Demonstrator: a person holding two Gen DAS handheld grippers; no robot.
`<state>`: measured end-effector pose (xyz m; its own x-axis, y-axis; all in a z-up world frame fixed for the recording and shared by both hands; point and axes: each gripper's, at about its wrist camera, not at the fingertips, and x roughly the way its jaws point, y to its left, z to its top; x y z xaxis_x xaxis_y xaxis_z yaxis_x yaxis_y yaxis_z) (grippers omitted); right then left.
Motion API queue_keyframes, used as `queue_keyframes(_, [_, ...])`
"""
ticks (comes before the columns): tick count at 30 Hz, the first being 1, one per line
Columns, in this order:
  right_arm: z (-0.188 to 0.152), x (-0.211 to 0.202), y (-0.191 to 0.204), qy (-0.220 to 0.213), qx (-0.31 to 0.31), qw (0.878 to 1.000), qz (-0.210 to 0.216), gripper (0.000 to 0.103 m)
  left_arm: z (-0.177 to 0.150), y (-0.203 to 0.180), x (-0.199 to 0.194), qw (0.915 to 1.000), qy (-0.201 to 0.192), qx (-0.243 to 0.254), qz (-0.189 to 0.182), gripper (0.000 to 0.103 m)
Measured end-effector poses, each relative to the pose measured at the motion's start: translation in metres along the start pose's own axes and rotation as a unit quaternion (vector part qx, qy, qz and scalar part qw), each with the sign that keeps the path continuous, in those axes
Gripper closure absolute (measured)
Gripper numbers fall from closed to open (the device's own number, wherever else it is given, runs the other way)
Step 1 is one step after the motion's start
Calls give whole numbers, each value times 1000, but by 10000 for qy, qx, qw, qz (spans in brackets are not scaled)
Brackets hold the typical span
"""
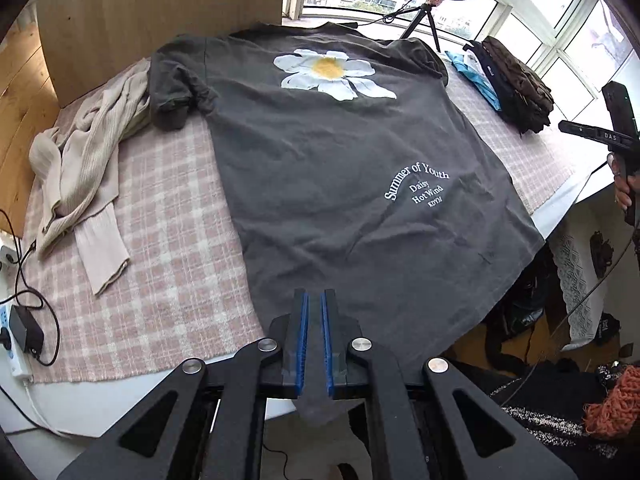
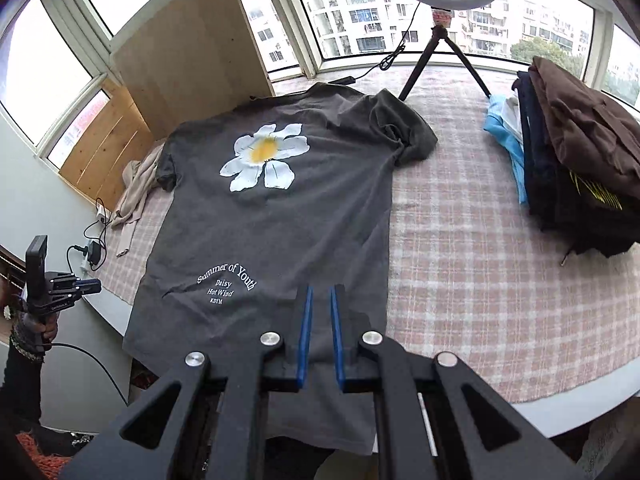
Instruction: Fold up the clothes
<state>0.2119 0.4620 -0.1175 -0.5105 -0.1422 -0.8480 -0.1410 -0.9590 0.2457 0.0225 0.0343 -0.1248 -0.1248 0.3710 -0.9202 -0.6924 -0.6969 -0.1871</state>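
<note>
left gripper (image 1: 315, 300) jaws pinching grey T-shirt (image 1: 340, 152) hem

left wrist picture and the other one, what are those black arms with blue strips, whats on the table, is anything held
Those are two hand-held grippers, one in each of a person's hands. Each carries a camera that looks along its fingers. One picture is from the left gripper, the other from the right gripper. On the checked cloth lie a grey daisy T-shirt spread out, a crumpled beige garment and a stack of folded clothes. Both grippers are shut, seemingly holding nothing.
</note>
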Motion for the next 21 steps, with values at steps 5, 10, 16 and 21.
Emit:
queue_keyframes(5, [84, 101, -5, 318, -479, 9978, -327, 93, 54, 1, 59, 9994, 151, -289, -130, 98])
queue_keyframes(10, [138, 201, -42, 797, -476, 9954, -235, 93, 61, 13, 102, 9964, 464, -706, -62, 98])
queue_keyframes(16, [146, 239, -88, 1296, 1, 9893, -663, 103, 66, 56, 102, 9902, 425, -1290, 310, 97])
queue_keyframes(21, [163, 220, -56, 1023, -465, 9919, -590, 98, 114, 99, 86, 9877, -33, -1509, 418, 97])
